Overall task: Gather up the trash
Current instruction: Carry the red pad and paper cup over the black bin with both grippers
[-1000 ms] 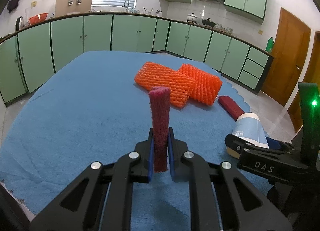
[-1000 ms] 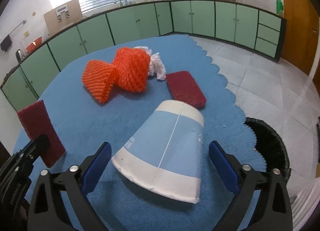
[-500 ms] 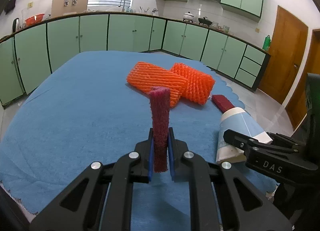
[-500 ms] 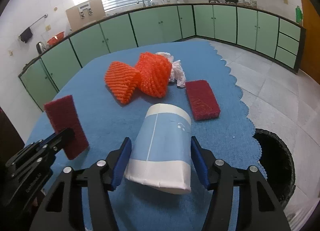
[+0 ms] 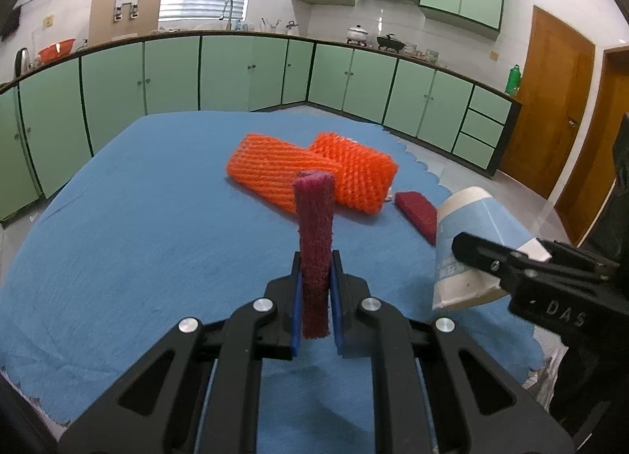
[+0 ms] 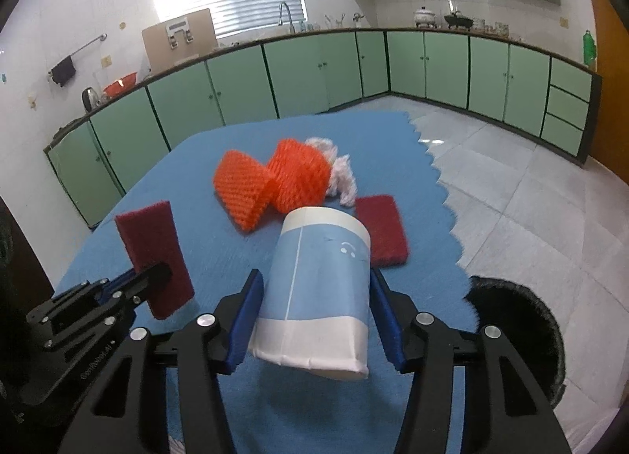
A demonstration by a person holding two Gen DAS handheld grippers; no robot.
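Note:
My left gripper (image 5: 315, 257) is shut on a dark red scouring pad (image 5: 314, 214) that stands upright between its blue pads, above the blue cloth. The same pad (image 6: 151, 241) shows at the left of the right wrist view. My right gripper (image 6: 314, 277) is closing its jaws on a blue and white paper cup (image 6: 326, 253). Both pads press the cup's sides, and it hangs tilted just above the cloth. The cup (image 5: 471, 218) also shows at the right of the left wrist view.
On the blue-covered table (image 5: 137, 218) lie two orange foam nets (image 6: 275, 182), a white crumpled tissue (image 6: 340, 175) behind them and a second red scouring pad (image 6: 383, 230). A black bin opening (image 6: 519, 336) sits on the floor at the table's right edge.
The right gripper's jaws closed from wide apart onto the paper cup and lifted it off the cloth. The left gripper kept its hold on the red pad and stayed in place.

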